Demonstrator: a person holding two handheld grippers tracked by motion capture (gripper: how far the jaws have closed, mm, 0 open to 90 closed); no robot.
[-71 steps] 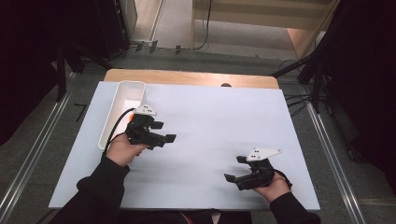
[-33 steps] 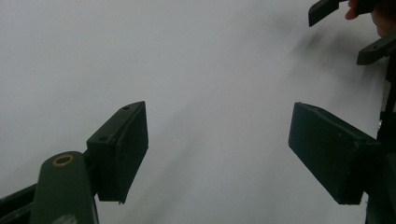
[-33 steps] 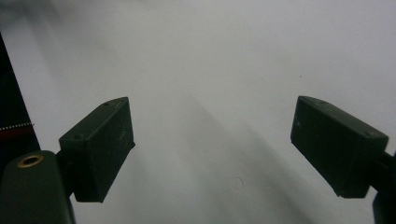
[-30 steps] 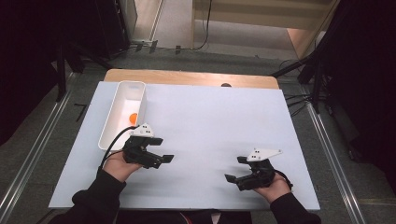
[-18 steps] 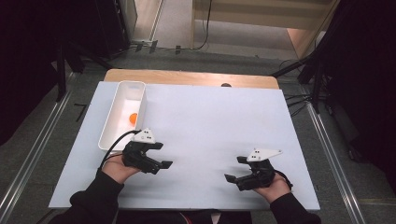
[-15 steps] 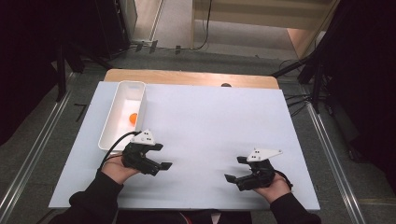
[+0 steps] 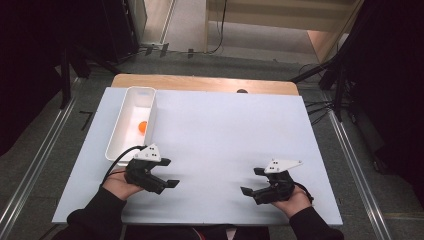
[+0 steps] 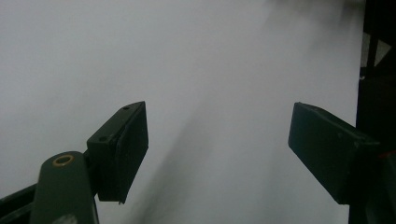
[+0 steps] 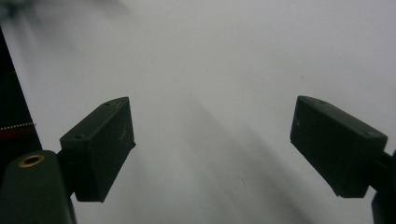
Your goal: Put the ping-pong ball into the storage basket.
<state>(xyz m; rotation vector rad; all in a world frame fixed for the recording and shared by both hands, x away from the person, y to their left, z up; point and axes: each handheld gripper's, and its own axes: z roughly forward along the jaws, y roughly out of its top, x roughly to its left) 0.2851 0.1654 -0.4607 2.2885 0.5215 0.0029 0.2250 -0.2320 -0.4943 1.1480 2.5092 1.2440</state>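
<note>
A small orange ball [image 7: 143, 126] lies inside a long white tray [image 7: 121, 131] at the left of the white table top [image 7: 225, 135]. My left gripper [image 7: 168, 173] rests near the front left of the table, below the tray, its jaws apart and nothing between them [image 8: 217, 154]. At the front right my right gripper [image 7: 252, 181] lies in the person's hand, jaws wide apart over bare white surface [image 9: 212, 149]. Both grippers point toward the table's middle.
A wooden board edge [image 7: 200, 83] runs along the table's far side. Metal floor rails [image 7: 35, 165] flank the table left and right. Dark stands and cables stand beyond the right edge [image 7: 340, 85].
My left gripper has drawn back from beside the tray toward the front edge, uncovering the orange ball in the tray. The right gripper has stayed put.
</note>
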